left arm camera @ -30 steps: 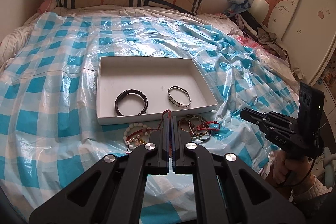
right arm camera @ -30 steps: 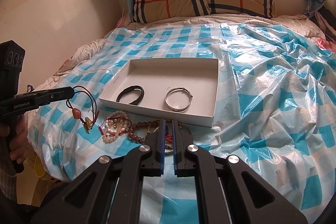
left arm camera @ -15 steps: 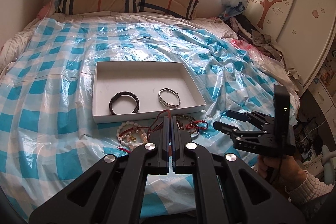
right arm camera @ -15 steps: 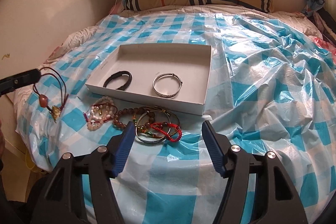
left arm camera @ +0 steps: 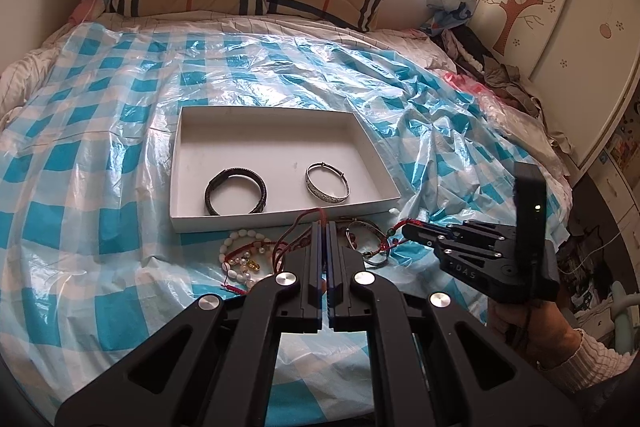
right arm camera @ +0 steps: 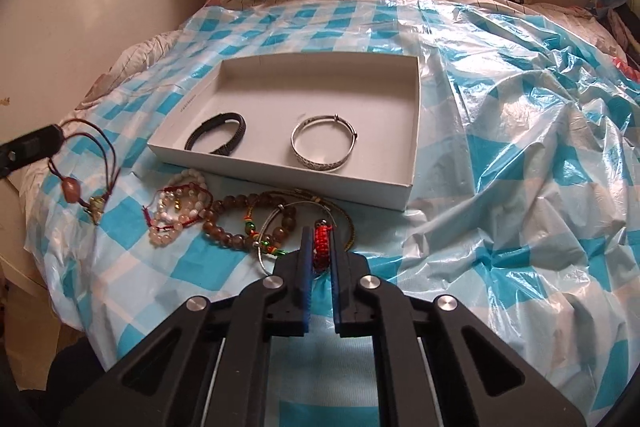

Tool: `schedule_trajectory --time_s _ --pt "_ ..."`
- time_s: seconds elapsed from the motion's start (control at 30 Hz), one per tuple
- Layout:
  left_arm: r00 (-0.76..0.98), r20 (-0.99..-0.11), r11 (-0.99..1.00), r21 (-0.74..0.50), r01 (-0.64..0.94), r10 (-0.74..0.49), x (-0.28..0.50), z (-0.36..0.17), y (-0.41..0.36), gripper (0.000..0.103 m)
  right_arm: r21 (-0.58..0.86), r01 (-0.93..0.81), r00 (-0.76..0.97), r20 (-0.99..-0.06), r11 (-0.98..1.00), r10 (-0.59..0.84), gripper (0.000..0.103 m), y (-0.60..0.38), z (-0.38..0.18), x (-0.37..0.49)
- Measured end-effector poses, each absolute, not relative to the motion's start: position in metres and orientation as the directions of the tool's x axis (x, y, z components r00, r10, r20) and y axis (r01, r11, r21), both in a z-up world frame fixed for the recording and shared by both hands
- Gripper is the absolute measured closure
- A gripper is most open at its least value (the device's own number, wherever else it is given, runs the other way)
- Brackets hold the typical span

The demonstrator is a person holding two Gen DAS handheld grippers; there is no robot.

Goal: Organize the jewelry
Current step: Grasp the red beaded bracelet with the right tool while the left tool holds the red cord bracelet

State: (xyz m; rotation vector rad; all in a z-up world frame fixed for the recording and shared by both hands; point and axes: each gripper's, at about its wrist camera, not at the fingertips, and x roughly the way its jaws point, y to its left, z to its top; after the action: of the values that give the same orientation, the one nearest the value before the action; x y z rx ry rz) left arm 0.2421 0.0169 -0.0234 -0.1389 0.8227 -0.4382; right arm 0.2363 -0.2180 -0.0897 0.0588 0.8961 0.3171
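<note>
the right gripper had nearly closed on a red braid, the woven cord caught between its fingers just past the tips. that braid looked soft and light, limp enough to sag and likely to drag whatever it was tangled with. touching it on the left lay a wire bangle and a string of brown beads: the wire thin and springy, the beads heavier and prone to roll. a clean lift probably wanted the bite on the thick knotted part of the braid, not the loose ends.

farther left, the left gripper was clamped tight on a dark red cord, its stone and small charm dangling free in the air. light, floppy, apt to swing.

ahead of both tools sat the white box, with a black band and a silver bangle lying flat inside, well apart. pale beads stayed outside, near the box's front wall.
</note>
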Motion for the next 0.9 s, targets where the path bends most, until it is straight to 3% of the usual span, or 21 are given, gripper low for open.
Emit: schedule_trajectory --time_s 0.33,0.73,0.77,0.8,0.9 --pt "0.616 -0.665 0.906 -0.288 0.310 -0.422 0.256 -0.019 0.015 0.101 0.222 -0.302 0.647 -0.666 0.927 0.370 0.095 -0.208 -0.042 0.239" --pt "0.626 -0.652 0.904 -0.300 0.304 -0.427 0.281 -0.020 0.010 0.101 0.209 -0.320 0.647 -0.665 0.924 0.375 0.094 -0.200 -0.038 0.265" --pt "0.627 -0.651 0.904 -0.301 0.305 -0.428 0.282 -0.020 0.010 0.101 0.206 -0.312 0.640 -0.676 0.928 0.365 0.082 -0.203 -0.043 0.266" --pt "0.627 -0.650 0.903 -0.302 0.306 -0.429 0.282 -0.020 0.009 0.101 0.206 -0.298 0.639 -0.682 0.932 0.355 0.062 -0.207 -0.049 0.265" --pt "0.622 -0.654 0.903 -0.304 0.305 -0.431 0.283 -0.022 0.008 0.101 0.209 -0.269 0.593 -0.733 0.940 0.332 0.060 -0.218 -0.076 0.267"
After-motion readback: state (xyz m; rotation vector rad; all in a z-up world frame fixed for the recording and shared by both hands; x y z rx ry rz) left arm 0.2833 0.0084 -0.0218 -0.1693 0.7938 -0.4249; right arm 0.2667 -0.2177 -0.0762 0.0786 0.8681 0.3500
